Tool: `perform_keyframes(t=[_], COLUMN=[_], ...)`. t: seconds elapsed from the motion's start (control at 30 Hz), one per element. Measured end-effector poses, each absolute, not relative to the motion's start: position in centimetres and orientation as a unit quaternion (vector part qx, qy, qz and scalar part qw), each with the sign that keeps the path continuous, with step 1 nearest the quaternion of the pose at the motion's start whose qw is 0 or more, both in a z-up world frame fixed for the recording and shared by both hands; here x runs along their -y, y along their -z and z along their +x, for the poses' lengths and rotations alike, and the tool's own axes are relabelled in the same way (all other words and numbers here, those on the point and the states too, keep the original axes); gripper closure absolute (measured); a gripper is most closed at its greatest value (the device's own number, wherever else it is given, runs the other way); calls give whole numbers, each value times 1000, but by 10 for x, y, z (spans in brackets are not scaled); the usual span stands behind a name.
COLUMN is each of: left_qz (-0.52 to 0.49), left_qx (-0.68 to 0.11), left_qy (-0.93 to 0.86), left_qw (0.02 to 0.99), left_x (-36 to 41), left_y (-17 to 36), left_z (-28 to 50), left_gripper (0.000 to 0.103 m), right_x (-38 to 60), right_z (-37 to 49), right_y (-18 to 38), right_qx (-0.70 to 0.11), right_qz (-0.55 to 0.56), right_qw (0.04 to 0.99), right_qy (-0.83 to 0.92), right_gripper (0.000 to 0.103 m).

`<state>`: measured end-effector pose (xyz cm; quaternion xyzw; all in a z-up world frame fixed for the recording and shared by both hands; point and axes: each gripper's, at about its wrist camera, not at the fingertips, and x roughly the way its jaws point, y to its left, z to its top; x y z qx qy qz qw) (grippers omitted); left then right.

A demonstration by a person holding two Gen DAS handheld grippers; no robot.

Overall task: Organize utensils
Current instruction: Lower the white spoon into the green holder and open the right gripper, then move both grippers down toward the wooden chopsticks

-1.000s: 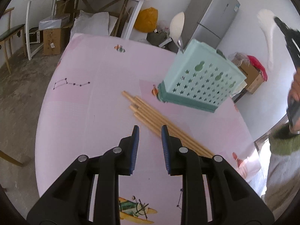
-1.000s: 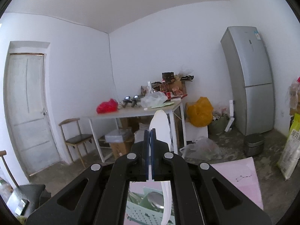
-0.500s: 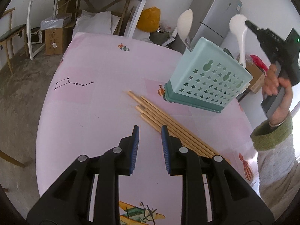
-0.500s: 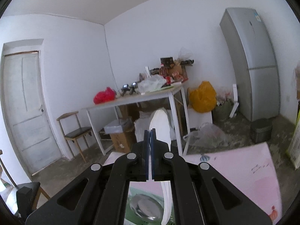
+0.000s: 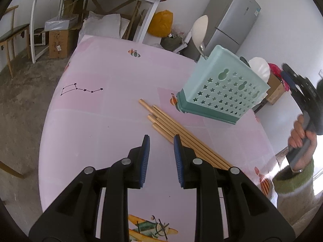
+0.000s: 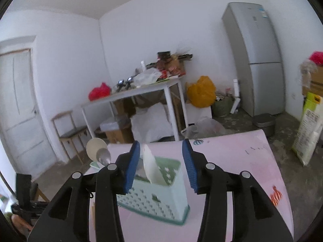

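Note:
A mint-green perforated utensil basket (image 5: 220, 92) (image 6: 155, 193) stands on the pink table (image 5: 101, 113). A cream ladle (image 5: 199, 31) (image 6: 97, 151) stands up out of it. A white spoon (image 5: 259, 69) (image 6: 150, 166) now rests inside the basket, free of the pads. My right gripper (image 6: 160, 164) hangs just above the basket with its jaws opening, the spoon standing between them untouched. Several wooden chopsticks (image 5: 181, 135) lie on the table in front of my left gripper (image 5: 160, 157), which is open, empty and hovering over the cloth.
A person's hand (image 5: 302, 133) with a green cuff holds the right gripper at the table's right edge. Behind the table stand a white side table (image 6: 141, 92), a grey fridge (image 6: 256, 60), cardboard boxes and a yellow bag (image 6: 200, 94).
The right gripper came down to the basket with the white spoon and opened; the spoon now stands inside the basket. The left gripper has stayed put.

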<state>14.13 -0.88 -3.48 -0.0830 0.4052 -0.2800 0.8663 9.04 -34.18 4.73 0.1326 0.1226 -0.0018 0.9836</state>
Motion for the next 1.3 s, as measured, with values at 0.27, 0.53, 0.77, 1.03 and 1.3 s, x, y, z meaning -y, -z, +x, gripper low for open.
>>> perform_keyframes(t=[0.27, 0.53, 0.77, 1.03, 1.3], left_qz=[-72, 8, 117, 188, 217], left_qx=[-391, -382, -396, -403, -422], left_qy=[268, 271, 336, 348, 339], left_qw=[878, 883, 847, 825, 812], left_x=[7, 45, 112, 138, 121], left_y=[22, 8, 32, 63, 61], left_z=[135, 188, 212, 210, 198], left_gripper=[81, 81, 93, 100, 103], right_x=[322, 233, 186, 185, 204], right_z=[48, 48, 55, 69, 76], right_y=[-20, 54, 96, 101, 97], right_qx=[-203, -373, -448, -452, -453], right_qz=[201, 189, 210, 227, 236], right_qw=[958, 898, 850, 848, 852], right_qy=[-37, -139, -182, -160, -115], right_gripper=[55, 55, 63, 78, 82])
